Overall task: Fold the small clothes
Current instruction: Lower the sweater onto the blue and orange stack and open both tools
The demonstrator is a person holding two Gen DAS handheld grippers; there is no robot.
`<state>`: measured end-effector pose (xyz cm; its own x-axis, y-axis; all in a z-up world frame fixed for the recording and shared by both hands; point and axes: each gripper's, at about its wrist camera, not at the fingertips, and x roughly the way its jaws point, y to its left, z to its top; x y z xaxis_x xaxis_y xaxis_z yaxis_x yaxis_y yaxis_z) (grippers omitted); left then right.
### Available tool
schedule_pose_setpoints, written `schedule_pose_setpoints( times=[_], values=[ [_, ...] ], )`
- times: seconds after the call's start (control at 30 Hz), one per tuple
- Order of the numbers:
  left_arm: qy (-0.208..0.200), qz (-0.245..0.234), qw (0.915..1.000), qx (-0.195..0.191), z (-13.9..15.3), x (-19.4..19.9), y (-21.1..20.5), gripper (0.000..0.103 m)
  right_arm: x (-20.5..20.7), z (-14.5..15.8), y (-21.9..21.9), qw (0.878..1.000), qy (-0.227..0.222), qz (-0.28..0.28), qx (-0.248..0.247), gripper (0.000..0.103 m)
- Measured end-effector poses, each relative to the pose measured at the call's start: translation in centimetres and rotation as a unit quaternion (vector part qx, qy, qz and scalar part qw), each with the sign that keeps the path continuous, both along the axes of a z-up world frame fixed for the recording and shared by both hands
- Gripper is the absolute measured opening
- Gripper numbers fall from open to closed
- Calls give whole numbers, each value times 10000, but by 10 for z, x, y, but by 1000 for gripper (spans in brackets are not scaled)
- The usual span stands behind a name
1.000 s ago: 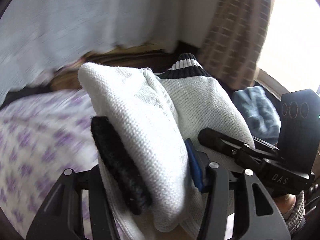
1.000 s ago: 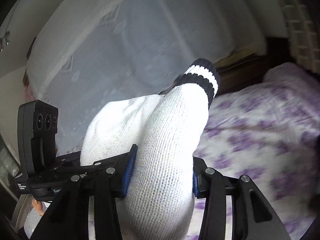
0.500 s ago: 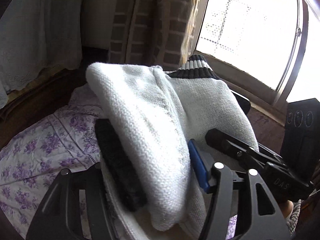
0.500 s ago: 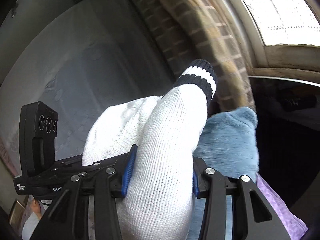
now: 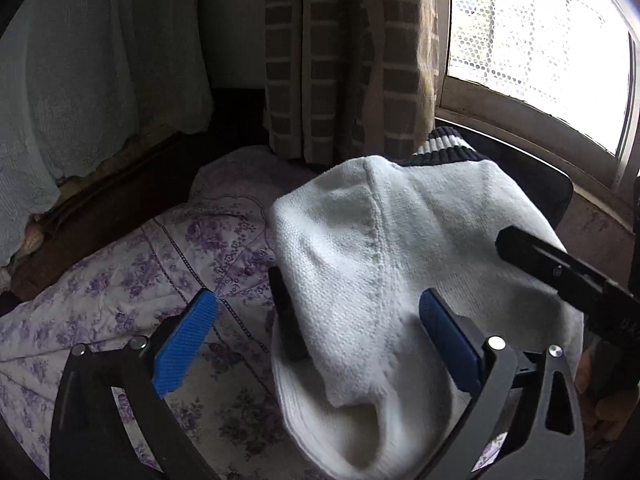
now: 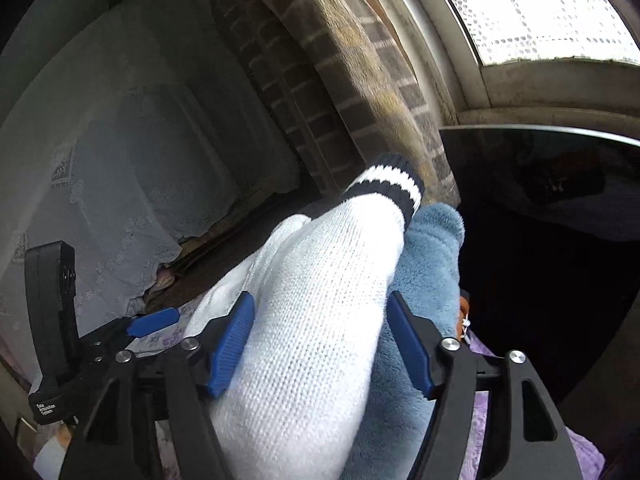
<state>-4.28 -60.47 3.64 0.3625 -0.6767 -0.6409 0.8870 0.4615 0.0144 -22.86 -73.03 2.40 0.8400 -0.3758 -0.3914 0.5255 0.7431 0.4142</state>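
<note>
A folded white knit garment [image 5: 384, 288] with a dark cuff striped white [image 5: 444, 146] lies over the purple floral bedspread [image 5: 168, 264]. My left gripper [image 5: 316, 344] is open; its left blue pad [image 5: 184, 340] is clear of the cloth and its right pad [image 5: 448, 336] touches it. In the right wrist view the same white garment [image 6: 316, 320] sits between the blue pads of my right gripper [image 6: 320, 344], which is shut on it. It rests against a blue fleece piece [image 6: 428, 272].
A checked brown curtain [image 5: 344, 56] and a bright window [image 5: 540, 32] are behind. A white lace cloth [image 5: 88, 80] hangs at the left over a wooden bed frame [image 5: 104, 200]. A dark glossy surface [image 6: 552, 184] lies to the right under the window.
My left gripper has opened and let go of the white garment. Both grippers have swung right, towards the window, and lowered the garment beside the blue fleece.
</note>
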Motion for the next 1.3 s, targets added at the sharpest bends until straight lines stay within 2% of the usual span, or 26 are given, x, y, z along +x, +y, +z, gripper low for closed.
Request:
schedule_pose_setpoints(
  times=[0.1,0.17,0.2,0.23,0.33,0.43,0.57,0.6,0.63,0.7,0.73,0.8,0.83,0.93,1.0,1.07,1.1,1.13,1.2,1.23,1.27,1.3],
  values=[
    [-58,114,9999,-60,4,-5,16,99,-8,20,16,9996,46,-137,-252,74],
    [51,110,9998,-144,5,-3,26,99,-12,26,21,9993,71,-135,-331,78],
    [74,105,9998,-177,6,-4,30,99,-11,27,25,9991,162,-150,-374,83],
    [63,104,9997,-189,6,-4,33,99,-8,27,27,9985,315,-182,-407,83],
    [230,86,9997,40,-4,-2,26,99,3,20,25,9970,599,-269,-408,83],
    [443,110,9989,-87,-11,0,30,99,-5,19,27,9986,411,-256,-194,83],
    [471,76,9988,-90,-14,1,27,99,0,28,29,9995,263,-43,-160,83],
    [535,56,9985,-96,-16,1,25,98,7,27,27,9996,266,18,-68,82],
    [606,26,9981,-89,-19,0,22,98,13,24,26,9995,322,62,30,70],
    [596,8,9982,-54,-23,-4,19,98,28,6,21,9974,668,15,256,56],
    [544,29,9985,-32,-24,-8,18,98,25,2,23,9980,590,6,208,50],
    [671,-131,9976,-80,-23,-13,21,98,8,-1,29,9990,431,42,78,47],
    [919,-330,9951,-152,-18,-19,22,98,-4,-2,31,9994,341,46,68,46],
    [859,-596,9941,-287,-3,-42,20,98,-41,-2,26,9996,34,50,278,46],
    [866,-606,9941,-257,1,-52,13,98,-60,-3,17,9992,-129,-46,380,46],
    [989,-514,9938,-42,-9,-52,-2,99,-64,-14,4,9985,-91,-130,527,46],
    [1146,-434,9924,94,-20,-47,-9,99,-62,-29,-6,9977,-53,-137,656,47],
    [1539,-395,9870,263,-37,-40,-17,99,-62,-43,-14,9964,-98,-123,833,48],
    [2326,-442,9715,114,-57,-24,-17,99,-64,-62,-25,9915,-399,3,1236,50],
    [2425,-476,9690,73,-58,-21,-16,99,-64,-61,-24,9918,-408,36,1207,50],
    [2357,-496,9705,92,-57,-22,-15,99,-62,-59,-21,9928,-349,25,1148,50],
    [2208,-479,9741,111,-54,-24,-13,99,-59,-56,-18,9938,-253,7,1081,54]
  ],
)
